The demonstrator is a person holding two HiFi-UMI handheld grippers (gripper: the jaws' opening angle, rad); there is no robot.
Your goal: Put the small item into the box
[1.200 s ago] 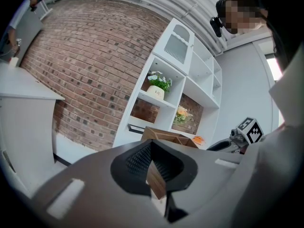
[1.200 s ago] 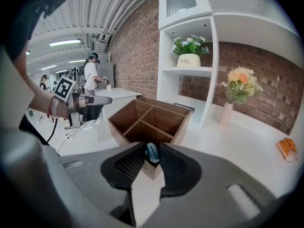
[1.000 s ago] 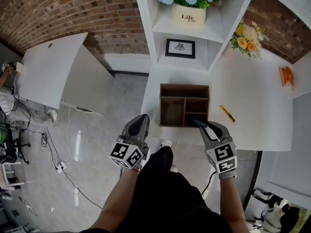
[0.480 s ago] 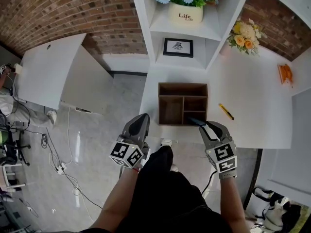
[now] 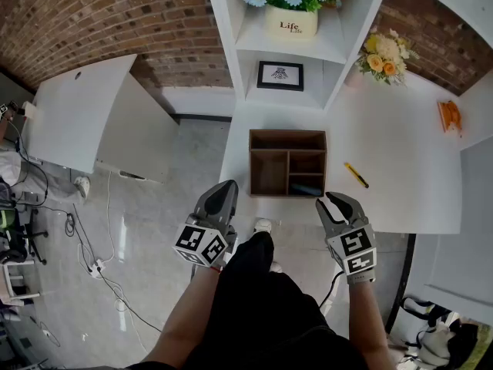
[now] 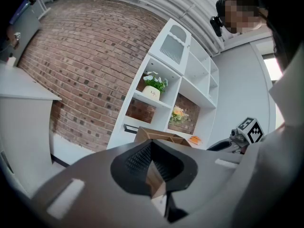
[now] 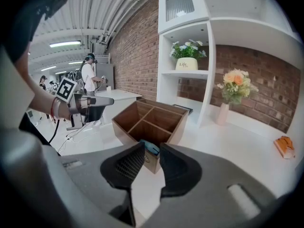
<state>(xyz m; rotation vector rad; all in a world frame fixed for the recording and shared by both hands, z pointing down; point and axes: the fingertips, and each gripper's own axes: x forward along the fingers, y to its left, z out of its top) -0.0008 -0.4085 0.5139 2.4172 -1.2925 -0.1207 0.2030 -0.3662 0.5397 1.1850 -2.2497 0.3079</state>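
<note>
Inside box [image 5: 288, 134], small item [image 5: 306, 190] half-hidden

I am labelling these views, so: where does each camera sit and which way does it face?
Head view: on the head, facing steeply down at the wooden box; shows the torso, left tongs, right tongs.
Left gripper view: on the left tongs, facing the white shelf; shows its closed jaws.
Right gripper view: on the right tongs, facing the box; shows its parted jaws.
Shared: all three show the box.
</note>
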